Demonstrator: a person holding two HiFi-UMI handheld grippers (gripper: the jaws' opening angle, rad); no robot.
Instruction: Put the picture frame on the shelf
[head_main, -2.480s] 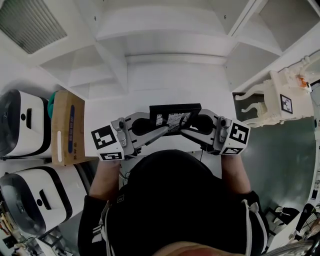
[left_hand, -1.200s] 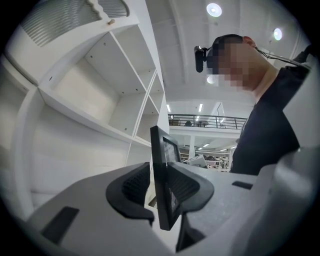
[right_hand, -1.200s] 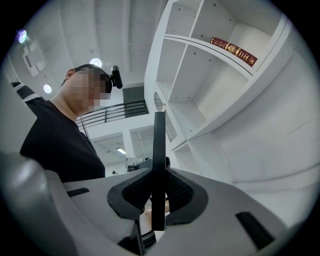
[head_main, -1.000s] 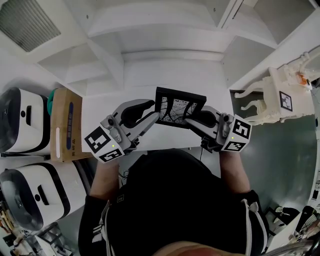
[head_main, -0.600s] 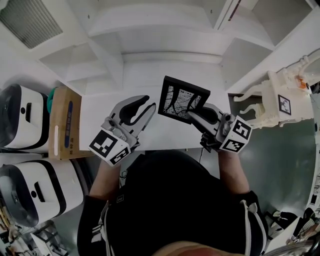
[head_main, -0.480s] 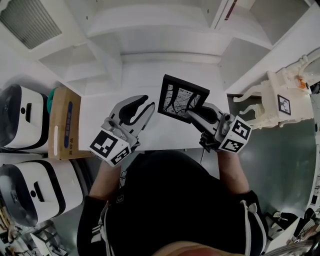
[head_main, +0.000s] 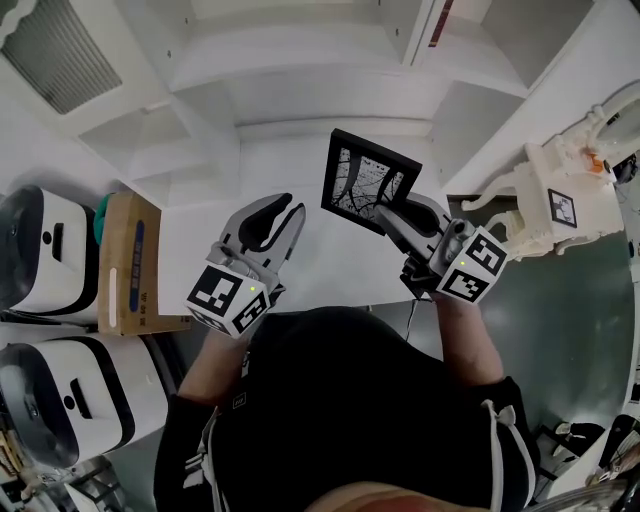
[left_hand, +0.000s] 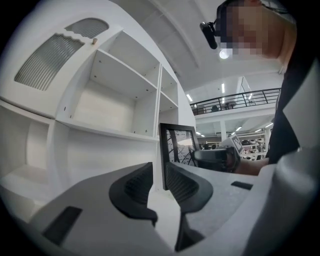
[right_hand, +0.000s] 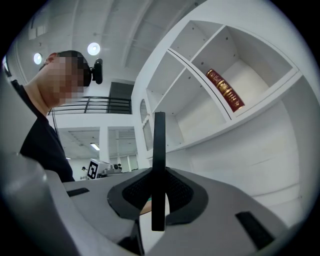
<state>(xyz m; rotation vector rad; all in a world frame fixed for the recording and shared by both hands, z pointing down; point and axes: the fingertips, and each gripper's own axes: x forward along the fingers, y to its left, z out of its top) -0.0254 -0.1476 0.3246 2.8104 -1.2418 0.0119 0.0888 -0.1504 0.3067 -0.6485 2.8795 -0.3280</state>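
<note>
My right gripper (head_main: 398, 214) clamped on picture frame (head_main: 362, 178) edge; left gripper (head_main: 283, 212) empty, jaws just closing, slim gap. Keep frame upright, carry toward shelf (head_main: 330, 100) at 12 o'clock.

One picture frame (head_main: 368, 182), black. Two tongs: left tongs (head_main: 290, 207), right tongs (head_main: 388, 210). Two marker cubes (head_main: 230, 298), one per tongs. One shelf unit (head_main: 300, 90), white, several compartments. One red book (right_hand: 225, 90). One cardboard box (head_main: 128, 262). Two white-and-black machines (head_main: 40, 250), side by side. One white carved furniture piece (head_main: 545, 200), one square marker on it. One person (head_main: 350, 420).
</note>
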